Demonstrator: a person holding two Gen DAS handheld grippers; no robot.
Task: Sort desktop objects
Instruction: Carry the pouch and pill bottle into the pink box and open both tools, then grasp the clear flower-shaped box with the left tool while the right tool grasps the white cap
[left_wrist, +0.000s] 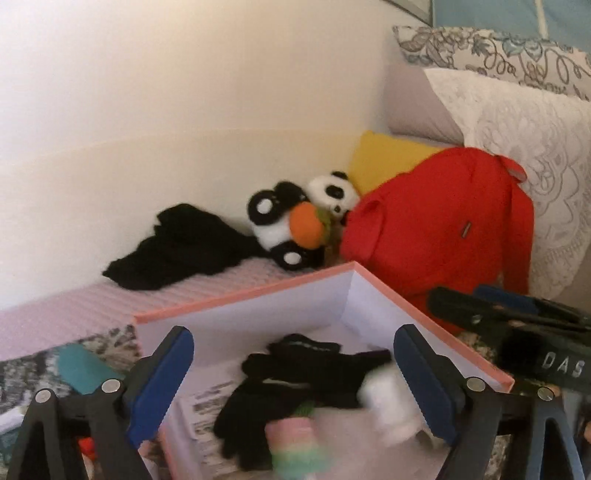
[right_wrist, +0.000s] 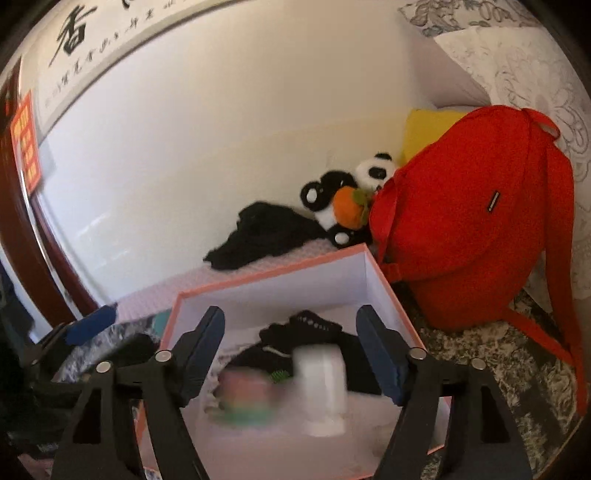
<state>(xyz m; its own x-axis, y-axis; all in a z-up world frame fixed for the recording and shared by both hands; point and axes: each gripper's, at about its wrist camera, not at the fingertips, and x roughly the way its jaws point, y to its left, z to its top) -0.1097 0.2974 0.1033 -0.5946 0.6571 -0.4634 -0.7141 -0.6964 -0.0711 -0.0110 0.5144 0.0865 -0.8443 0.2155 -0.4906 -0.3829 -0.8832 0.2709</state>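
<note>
We are holding both grippers, left (left_wrist: 293, 384) and right (right_wrist: 291, 354), spread and empty over the box (right_wrist: 388, 291); gloves (left_wrist: 291, 380), white bottle (right_wrist: 323, 391) lying inside. Blurred views: we are slowing, keeping fingers inside the walls.

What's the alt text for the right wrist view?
Open right tongs hang over a pink-edged box that holds black gloves, a blurred white container and a blurred pink-and-green item. Behind the box, a red backpack, a panda plush and black cloth sit against a white wall.
</note>
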